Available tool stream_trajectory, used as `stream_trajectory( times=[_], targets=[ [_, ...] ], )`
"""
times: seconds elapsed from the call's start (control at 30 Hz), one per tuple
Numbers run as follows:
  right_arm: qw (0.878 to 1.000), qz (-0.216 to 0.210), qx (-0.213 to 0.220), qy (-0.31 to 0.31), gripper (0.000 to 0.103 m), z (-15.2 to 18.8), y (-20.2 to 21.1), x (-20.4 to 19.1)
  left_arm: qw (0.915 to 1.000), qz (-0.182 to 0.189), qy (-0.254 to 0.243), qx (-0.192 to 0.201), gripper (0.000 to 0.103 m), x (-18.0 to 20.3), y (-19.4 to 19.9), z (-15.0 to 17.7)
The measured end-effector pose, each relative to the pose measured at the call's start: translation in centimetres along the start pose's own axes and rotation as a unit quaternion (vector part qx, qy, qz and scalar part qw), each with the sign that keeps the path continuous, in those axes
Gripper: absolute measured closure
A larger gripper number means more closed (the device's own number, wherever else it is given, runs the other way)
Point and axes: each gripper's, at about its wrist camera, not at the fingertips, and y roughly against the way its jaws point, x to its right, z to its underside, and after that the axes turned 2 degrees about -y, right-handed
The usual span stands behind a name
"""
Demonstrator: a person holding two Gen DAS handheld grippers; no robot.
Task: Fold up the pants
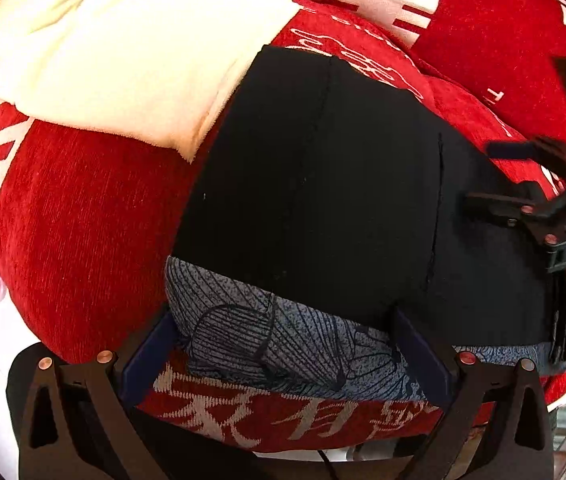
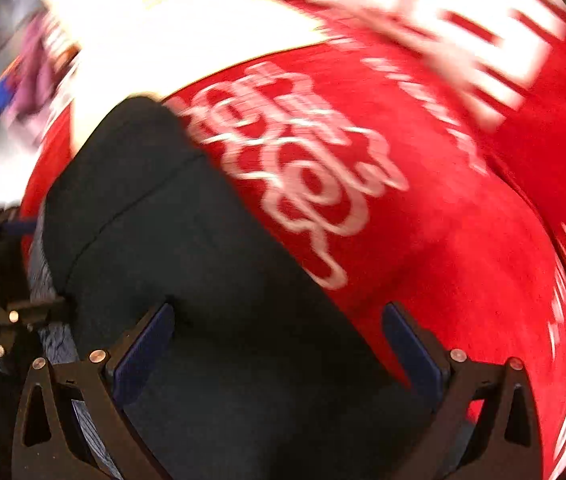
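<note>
Left wrist view shows the black pants [image 1: 323, 184] lying flat on a red cover with white characters [image 1: 83, 220], stretching away ahead of the left gripper [image 1: 283, 344]. A seam runs lengthwise up the black cloth. The near edge of the pants rests on a grey fabric printed with dark leaf lines [image 1: 283, 340], and that grey fabric sits right between the left gripper's two blue-padded fingers [image 1: 423, 356], which are spread wide apart and pinch nothing. The inner finger tip touches the black hem. Off to the right side of this gripper, the right gripper [image 1: 499, 176] reaches in over the edge of the pants, its two fingers apart. Ahead and to the left, a cream blanket [image 1: 123, 60] lies over the red cover, its corner meeting the far side of the pants.

From the right wrist view, which is blurred, the pants [image 2: 203, 280] fill the space ahead of and between the right gripper's [image 2: 279, 340] fingers. Those fingers are spread wide; the left pad [image 2: 143, 352] lies over black cloth, while the right pad [image 2: 411, 344] is at the border between the black cloth and the red cover [image 2: 463, 240]. Nothing is clamped. To its left, the left gripper [image 2: 11, 312] shows at the frame edge beside a strip of the grey fabric [image 2: 55, 340].
</note>
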Motion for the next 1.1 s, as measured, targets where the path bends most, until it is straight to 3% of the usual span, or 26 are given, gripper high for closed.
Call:
stream_trajectory(
  times=[0.17,0.27,0.33,0.4,0.5,0.67,0.83,0.93,1.0,1.1],
  targets=[
    [0.986,-0.129,-0.067,0.076,0.000,-2.5,-3.0,-0.9,1.0000,-0.004,-0.006,0.007,0.000,0.0,0.3,0.4],
    [0.983,-0.140,-0.081,0.090,0.001,-3.0,-3.5,-1.1,1.0000,0.001,-0.009,0.004,0.000,0.4,0.2,0.0],
    [0.980,-0.145,-0.098,0.092,0.020,-3.3,-3.1,-1.5,0.9997,0.013,-0.018,-0.006,0.000,0.3,0.3,-0.4],
    [0.978,-0.140,-0.098,0.117,0.054,-3.3,-1.8,-2.6,0.9991,0.032,-0.027,-0.008,0.000,-0.4,0.6,-0.9],
    [0.981,-0.094,-0.077,0.154,0.079,-2.7,0.0,-3.9,0.9966,0.076,-0.033,-0.006,0.000,-1.7,1.1,-1.8],
    [0.984,-0.066,-0.032,0.160,0.081,-1.1,3.4,-5.2,0.9894,0.119,-0.082,0.009,0.000,-2.3,1.6,-3.9],
    [0.985,-0.048,0.004,0.167,0.086,0.3,6.1,-5.7,0.9686,0.221,-0.114,0.007,0.000,-2.3,1.0,-6.0],
    [0.986,-0.046,0.013,0.161,0.086,0.3,6.5,-5.7,0.9581,0.247,-0.144,0.000,0.000,-1.3,0.5,-6.5],
    [0.985,-0.028,0.007,0.168,0.086,0.3,5.9,-6.1,0.9594,0.232,-0.161,-0.008,0.001,-0.3,0.3,-6.5],
    [0.989,-0.015,-0.003,0.148,0.086,-0.5,4.4,-6.0,0.9682,0.154,-0.197,0.001,0.029,1.3,0.6,-6.2]
  ],
)
